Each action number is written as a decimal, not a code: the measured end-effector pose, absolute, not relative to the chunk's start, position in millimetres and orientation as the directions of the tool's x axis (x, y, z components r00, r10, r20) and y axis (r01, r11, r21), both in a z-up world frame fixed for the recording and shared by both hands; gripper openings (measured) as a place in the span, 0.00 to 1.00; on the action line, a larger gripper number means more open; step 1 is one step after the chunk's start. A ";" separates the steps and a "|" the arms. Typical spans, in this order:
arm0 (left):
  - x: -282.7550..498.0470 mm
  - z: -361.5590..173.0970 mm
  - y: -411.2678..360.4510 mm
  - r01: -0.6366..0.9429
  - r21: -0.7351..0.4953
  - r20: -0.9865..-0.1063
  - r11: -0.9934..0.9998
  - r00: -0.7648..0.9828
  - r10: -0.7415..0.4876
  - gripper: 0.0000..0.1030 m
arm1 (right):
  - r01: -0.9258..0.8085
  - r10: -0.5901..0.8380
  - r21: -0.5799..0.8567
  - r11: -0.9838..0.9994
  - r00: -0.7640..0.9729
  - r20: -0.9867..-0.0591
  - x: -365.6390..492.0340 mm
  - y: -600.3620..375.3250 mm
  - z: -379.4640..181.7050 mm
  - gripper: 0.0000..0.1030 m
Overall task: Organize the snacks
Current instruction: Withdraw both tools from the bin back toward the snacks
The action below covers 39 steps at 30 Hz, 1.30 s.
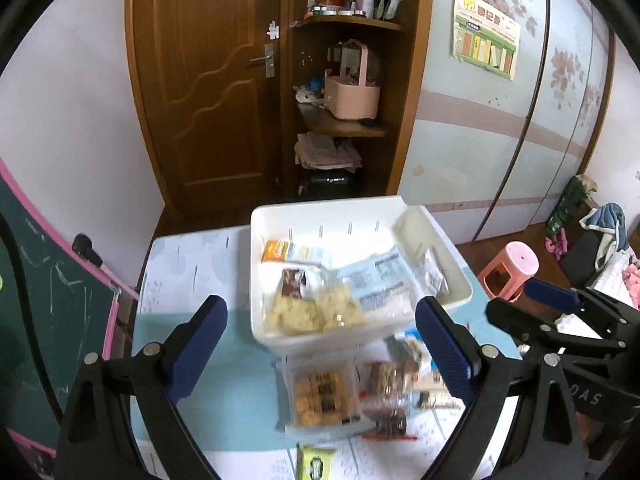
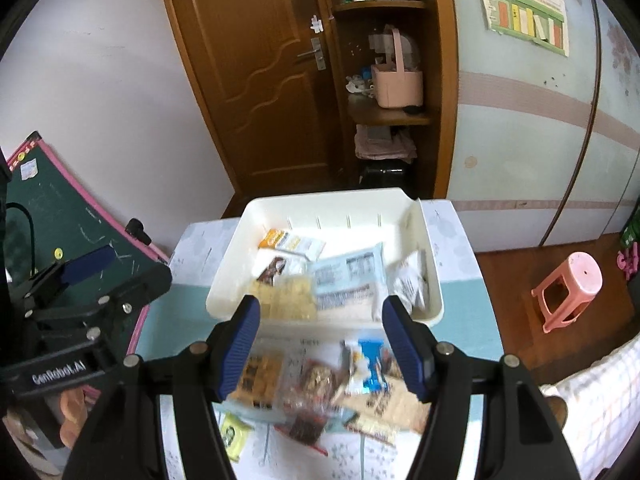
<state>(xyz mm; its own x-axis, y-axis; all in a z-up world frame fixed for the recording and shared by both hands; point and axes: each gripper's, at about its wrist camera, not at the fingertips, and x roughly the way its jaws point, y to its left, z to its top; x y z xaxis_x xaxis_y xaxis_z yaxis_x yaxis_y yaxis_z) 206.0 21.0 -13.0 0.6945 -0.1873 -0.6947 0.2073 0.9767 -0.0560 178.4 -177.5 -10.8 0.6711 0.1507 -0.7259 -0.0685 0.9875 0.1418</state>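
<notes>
A white plastic bin (image 1: 280, 216) (image 2: 240, 292) stands on the table holding several snack packets, among them a pale blue bag (image 1: 384, 284) (image 2: 348, 280) and yellow crackers (image 1: 308, 312) (image 2: 288, 296). In front of the bin lies a loose pile: a clear pack of orange biscuits (image 1: 320, 396) (image 2: 256, 376), dark brown packets (image 1: 388, 376) (image 2: 312, 392), a blue-and-white packet (image 2: 370, 364) and a small yellow-green packet (image 1: 316, 462) (image 2: 234, 436). My left gripper (image 1: 320, 348) hovers open over the pile and the bin's front wall. My right gripper (image 2: 320, 344) also hangs open above the pile, nothing between its pads.
The table has a blue-and-white cloth (image 1: 192, 264). A green chalkboard with a pink frame (image 1: 48, 312) leans at the left. A pink stool (image 2: 572, 288) stands on the floor to the right. Behind are a wooden door (image 1: 208, 80) and shelves with a pink basket (image 1: 352, 92).
</notes>
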 end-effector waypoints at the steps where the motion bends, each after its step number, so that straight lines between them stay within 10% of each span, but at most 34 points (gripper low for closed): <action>1: 201.1 -16.2 21.4 0.207 -0.055 -0.696 0.977 0.693 -0.186 0.92 | -0.066 0.138 0.127 0.990 0.674 -0.726 170.6 -177.7 -14.4 0.62; 39: 140.7 -243.0 43.3 0.108 -0.038 -0.909 0.993 0.409 -0.079 0.83 | -0.002 0.251 0.271 0.963 0.384 -0.888 147.3 -141.7 -208.8 0.62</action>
<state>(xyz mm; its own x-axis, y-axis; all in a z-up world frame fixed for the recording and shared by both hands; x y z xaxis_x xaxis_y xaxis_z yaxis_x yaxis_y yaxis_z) 140.7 43.3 -243.0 0.4092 -0.0790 -0.9090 0.1078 0.9935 -0.0378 147.3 -141.7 -208.8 0.3841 0.2512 -0.8884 -0.0023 0.9625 0.2712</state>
